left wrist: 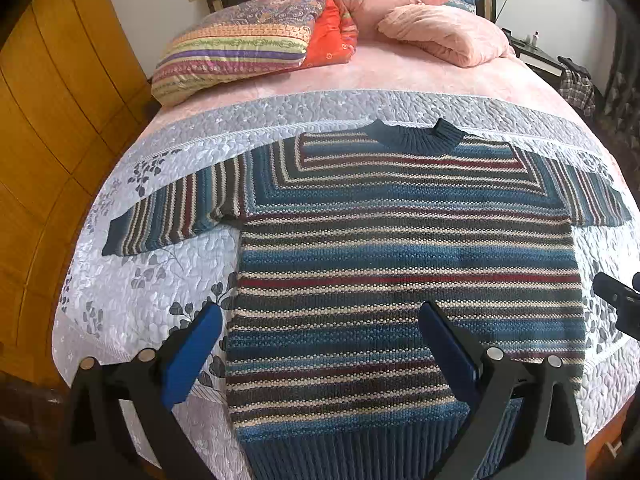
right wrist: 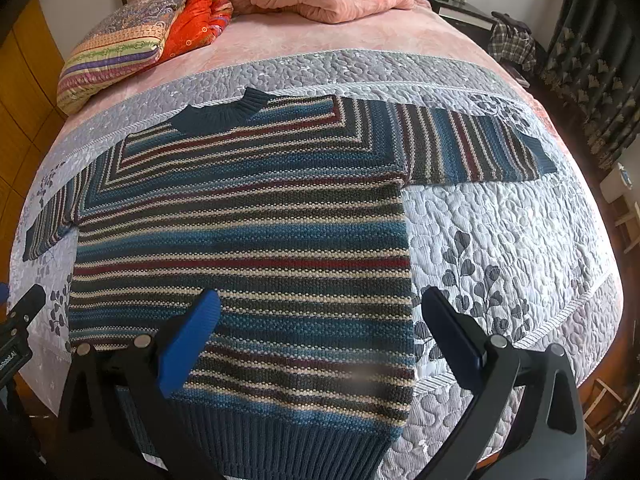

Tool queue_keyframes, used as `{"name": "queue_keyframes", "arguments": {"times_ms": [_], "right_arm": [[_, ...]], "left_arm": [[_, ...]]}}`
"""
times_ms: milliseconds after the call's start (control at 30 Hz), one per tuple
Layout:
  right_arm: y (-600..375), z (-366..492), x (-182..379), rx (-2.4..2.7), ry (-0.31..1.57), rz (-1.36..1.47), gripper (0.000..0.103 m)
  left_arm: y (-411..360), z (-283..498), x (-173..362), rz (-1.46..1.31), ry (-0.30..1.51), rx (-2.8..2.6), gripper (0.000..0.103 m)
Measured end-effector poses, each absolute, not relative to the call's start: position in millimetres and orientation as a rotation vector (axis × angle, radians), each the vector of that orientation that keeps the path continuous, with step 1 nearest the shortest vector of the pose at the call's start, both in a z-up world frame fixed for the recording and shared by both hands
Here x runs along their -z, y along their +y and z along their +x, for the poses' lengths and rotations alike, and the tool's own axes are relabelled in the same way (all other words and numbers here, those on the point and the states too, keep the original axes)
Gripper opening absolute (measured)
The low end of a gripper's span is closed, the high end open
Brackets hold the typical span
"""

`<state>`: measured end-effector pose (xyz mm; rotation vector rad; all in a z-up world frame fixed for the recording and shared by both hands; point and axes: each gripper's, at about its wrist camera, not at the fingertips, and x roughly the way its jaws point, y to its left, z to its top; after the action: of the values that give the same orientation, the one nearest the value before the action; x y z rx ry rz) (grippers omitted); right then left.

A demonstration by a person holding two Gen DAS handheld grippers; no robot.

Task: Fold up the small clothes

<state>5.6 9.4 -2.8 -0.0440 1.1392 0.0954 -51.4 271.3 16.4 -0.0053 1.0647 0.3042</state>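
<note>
A striped knit sweater (left wrist: 400, 248) in blue, cream, grey and red lies flat and unfolded across mid-frame, sleeves spread, collar at top.

bed (left wrist: 280, 80) w/ grey leaf-print quilt (left wrist: 140, 280), striped sweater (left wrist: 400, 260) spread flat on it, sleeves out. pink duvet (left wrist: 444, 34) + patterned folded quilt (left wrist: 240, 44) near headboard.

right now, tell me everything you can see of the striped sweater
The striped sweater is a chunky knit in blue, dark grey, cream and red bands, with a ribbed dark blue collar, cuffs and hem. It lies flat and unfolded on the quilted bedspread, sleeves spread out sideways, collar toward the pillows. Both open grippers hover near its hem, neither gripping it.
</note>
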Motion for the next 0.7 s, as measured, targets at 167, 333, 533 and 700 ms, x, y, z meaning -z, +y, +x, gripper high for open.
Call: {"name": "queue_keyframes", "arguments": {"times_ms": [167,333,533,700], "right_arm": [[9.1,5.9,1.9,-0.096,1.139,-0.042,0.1],[9.4,6.8,1.9,-0.097,1.136,-0.04,0.1],[2.6,11.9,4.6,-0.107,1.125,-0.021,0.1],[-43.2,43.7,16.8,-0.106,1.143,0.08,0.1]], "left_arm": [[271.4,-51.1,-16.6,-0.004,1.065,-0.303,0.099],[270.8,-50.6,-16.8,-0.004,1.064,-0.305,0.099],[269.9,-48.8,-15.3,0.003,1.066,-0.302,0.099],[263.2,-25.5,-6.5,-0.039,1.073,-0.232,0.099]]}}
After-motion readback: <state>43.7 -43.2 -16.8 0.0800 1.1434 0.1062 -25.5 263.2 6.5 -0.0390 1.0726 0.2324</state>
